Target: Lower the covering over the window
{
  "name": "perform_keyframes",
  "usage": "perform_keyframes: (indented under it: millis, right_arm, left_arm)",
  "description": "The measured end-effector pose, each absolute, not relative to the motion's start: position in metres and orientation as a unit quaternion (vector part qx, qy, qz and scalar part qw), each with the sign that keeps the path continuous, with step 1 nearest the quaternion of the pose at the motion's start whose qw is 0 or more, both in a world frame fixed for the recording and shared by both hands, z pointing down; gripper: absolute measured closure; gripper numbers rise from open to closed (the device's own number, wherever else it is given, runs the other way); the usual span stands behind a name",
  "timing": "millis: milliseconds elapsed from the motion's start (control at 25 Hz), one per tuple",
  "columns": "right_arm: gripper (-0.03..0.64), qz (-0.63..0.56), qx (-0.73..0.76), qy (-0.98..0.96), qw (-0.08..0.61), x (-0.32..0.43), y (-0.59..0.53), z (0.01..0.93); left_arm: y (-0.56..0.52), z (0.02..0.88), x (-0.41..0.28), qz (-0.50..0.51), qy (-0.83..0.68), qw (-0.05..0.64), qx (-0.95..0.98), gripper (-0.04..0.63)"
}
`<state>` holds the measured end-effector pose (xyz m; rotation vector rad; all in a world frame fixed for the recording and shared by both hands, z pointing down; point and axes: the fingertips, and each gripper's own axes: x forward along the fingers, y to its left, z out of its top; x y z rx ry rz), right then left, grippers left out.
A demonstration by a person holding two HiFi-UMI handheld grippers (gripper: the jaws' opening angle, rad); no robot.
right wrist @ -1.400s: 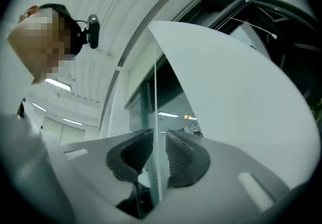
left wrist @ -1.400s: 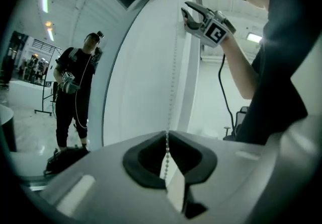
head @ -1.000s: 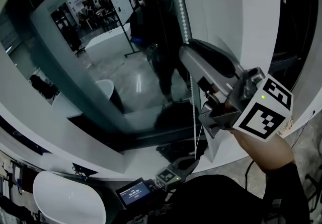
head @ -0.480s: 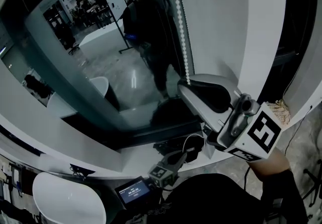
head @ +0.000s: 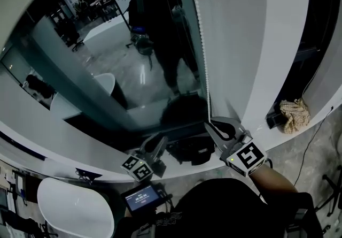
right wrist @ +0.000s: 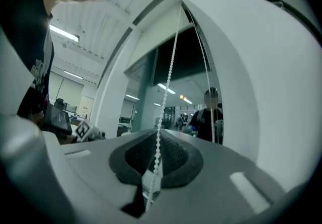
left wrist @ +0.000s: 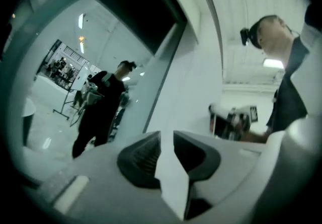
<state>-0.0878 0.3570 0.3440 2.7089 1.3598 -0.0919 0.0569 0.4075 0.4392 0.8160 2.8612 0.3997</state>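
A white bead chain (head: 200,44) hangs down the right side of the window glass (head: 123,71). My right gripper (head: 212,125) is low by the sill and shut on the chain. In the right gripper view the bead chain (right wrist: 169,72) runs straight up from between the dark pads (right wrist: 173,155) of the right gripper (right wrist: 156,142). My left gripper (head: 156,145) sits lower left of it, apart from the chain. Its jaws are opening and nothing lies in the gap of the left gripper (left wrist: 167,140). I cannot make out the covering's lower edge.
A white panel (head: 235,33) stands just right of the chain. A crumpled beige cloth (head: 295,112) lies at the right. A small lit screen (head: 141,198) and a white rounded object (head: 75,214) are below the sill. The glass reflects a person.
My right gripper has closed on the bead chain and travelled down it towards the sill. The left gripper has risen to the left into view, and its jaws have parted.
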Motion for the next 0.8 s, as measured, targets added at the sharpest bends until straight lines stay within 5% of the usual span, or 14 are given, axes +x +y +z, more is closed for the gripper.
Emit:
perform_keyframes:
  millis: [400,680,720,800]
  right_arm:
    - [0.607,0.072,0.898,0.434,-0.017,-0.060,0.355,0.477]
    - [0.606,0.147,0.898,0.403,-0.098,-0.058,0.330,0.554]
    - [0.606,0.146,0.898,0.402,-0.102,-0.058,0.327,0.555]
    - [0.606,0.142,0.897,0.406,-0.105,-0.062,0.326,0.554]
  left_arm:
    - [0.365,0.240,-0.073,0.025,0.965,0.249,0.081,0.449]
    - [0.347,0.205,-0.107,0.007,0.962,0.269,0.034,0.443]
    - [0.347,0.205,-0.108,0.008,0.962,0.272,0.035,0.455]
    - [0.349,0.205,-0.109,0.011,0.960,0.278,0.043,0.580]
